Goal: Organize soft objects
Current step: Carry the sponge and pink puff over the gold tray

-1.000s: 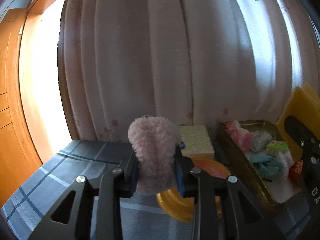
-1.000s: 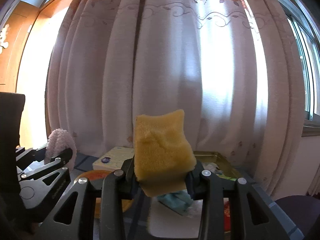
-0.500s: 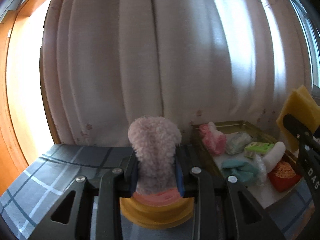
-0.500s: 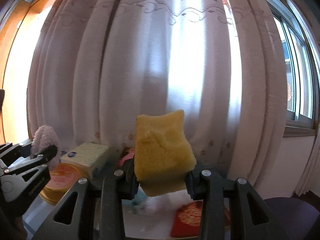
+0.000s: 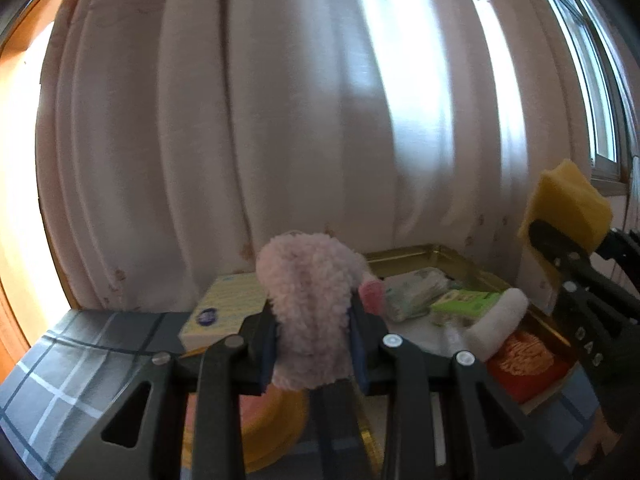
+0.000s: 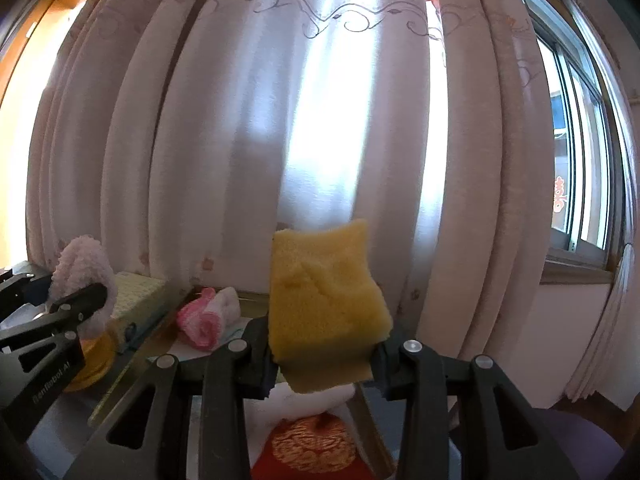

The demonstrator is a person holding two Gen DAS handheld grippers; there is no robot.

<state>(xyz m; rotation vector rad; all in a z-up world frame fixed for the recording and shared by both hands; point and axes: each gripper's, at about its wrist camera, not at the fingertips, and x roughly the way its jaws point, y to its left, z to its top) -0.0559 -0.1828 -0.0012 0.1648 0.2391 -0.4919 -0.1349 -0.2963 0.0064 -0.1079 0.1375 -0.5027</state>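
My left gripper [image 5: 312, 344] pinched the pink fleece [image 5: 308, 304]; my right gripper [image 6: 322, 354] pinched the yellow sponge [image 6: 324, 300]. Best lowered over the tray [image 5: 460, 258], lower right, before loosening either grip.

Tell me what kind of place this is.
Most likely a room in a home: long embroidered curtains over a sliding window, a table under a plaid tablecloth, and a gold tray of household soft goods.

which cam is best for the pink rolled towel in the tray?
Right wrist. The pink rolled towel lies in plain sight at the back of the gold tray, spiral end toward the camera. In the left wrist view the fluffy pink item in the left tool hides nearly all of it; only a sliver shows.
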